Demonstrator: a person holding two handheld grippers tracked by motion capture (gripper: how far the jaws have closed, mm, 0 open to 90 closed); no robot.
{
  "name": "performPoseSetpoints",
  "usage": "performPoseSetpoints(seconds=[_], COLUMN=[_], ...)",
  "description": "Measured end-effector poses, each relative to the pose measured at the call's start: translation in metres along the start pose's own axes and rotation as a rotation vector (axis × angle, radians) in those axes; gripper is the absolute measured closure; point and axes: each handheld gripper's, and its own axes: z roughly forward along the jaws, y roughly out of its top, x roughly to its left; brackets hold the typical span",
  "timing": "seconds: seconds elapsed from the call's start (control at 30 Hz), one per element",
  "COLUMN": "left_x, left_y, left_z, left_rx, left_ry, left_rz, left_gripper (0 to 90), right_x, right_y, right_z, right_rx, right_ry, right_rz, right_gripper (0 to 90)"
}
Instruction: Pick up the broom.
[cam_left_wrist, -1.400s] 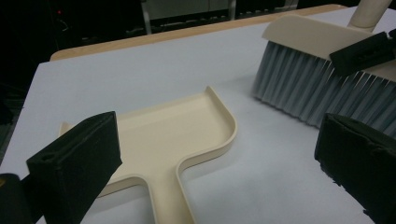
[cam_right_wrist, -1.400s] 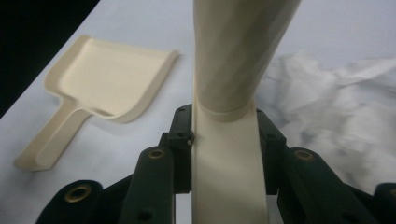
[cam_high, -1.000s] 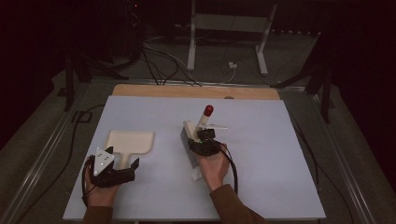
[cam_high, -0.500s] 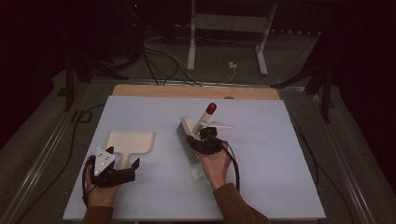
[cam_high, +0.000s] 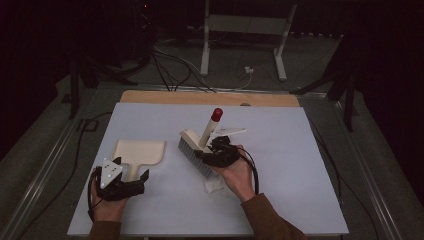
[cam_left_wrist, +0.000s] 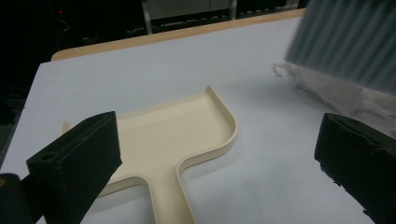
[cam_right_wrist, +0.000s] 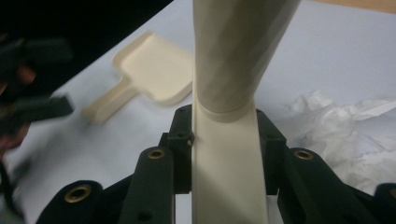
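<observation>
A high view looks down on a pale grey-blue tabletop (cam_high: 300, 165) in a dark room, with a person's forearms coming in from its near edge. The right claw (cam_high: 216, 151), close to the middle of the tabletop, is clamped narrowly on the cream handle of a hand brush (cam_high: 201, 145); the handle tilts up and away toward the far edge and ends in a red cap, and the grey bristles hang down on the side facing the left edge. The right gripper view shows the jaws pressed flat against both sides of that handle. Just beside the bristles, toward the near edge, lies a crumpled white paper scrap (cam_high: 214, 185) on the tabletop. A cream dustpan (cam_high: 140, 152) lies flat toward the left edge, its pan pointing to the far edge and its handle pointing back at the left claw (cam_high: 131, 176). That claw stands wide open and holds nothing, its jaws either side of the dustpan handle without touching it. The likely trouble from here: with the dustpan unheld, a sweep of the brush could push it away across the smooth surface, or the light scrap could skid past its lip. The brush could also twist in so narrow a grip.
</observation>
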Motion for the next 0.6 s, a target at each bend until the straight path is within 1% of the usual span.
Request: performPoseSetpoints(seconds=[0.17,0.3,0.43,0.53,0.6], left_x=[-0.001,-0.002,-0.002,-0.003,-0.003], left_y=[0.0,0.0,0.0,0.0,0.0], left_z=[0.001,0.001,0.001,0.002,0.002], left_rx=[0.0,0.003,0.004,0.005,0.005], left_ry=[-0.002,-0.004,-0.005,-0.005,-0.006], left_rz=[-0.001,0.003,0.003,0.003,0.004], left_gripper=[1.3,1.3,1.3,1.3,1.3], right_x=[-0.005,-0.009,-0.017,-0.022,-0.025], right_y=[-0.005,-0.011,-0.019,-0.024,-0.027], right_z=[-0.013,-0.023,-0.03,-0.036,-0.04], right_rx=[0.058,0.098,0.12,0.128,0.133], right_ry=[0.062,0.107,0.157,0.185,0.217], right_rz=[-0.08,-0.158,-0.226,-0.262,-0.268], right_gripper=[67.1,67.1,67.1,67.1,67.1])
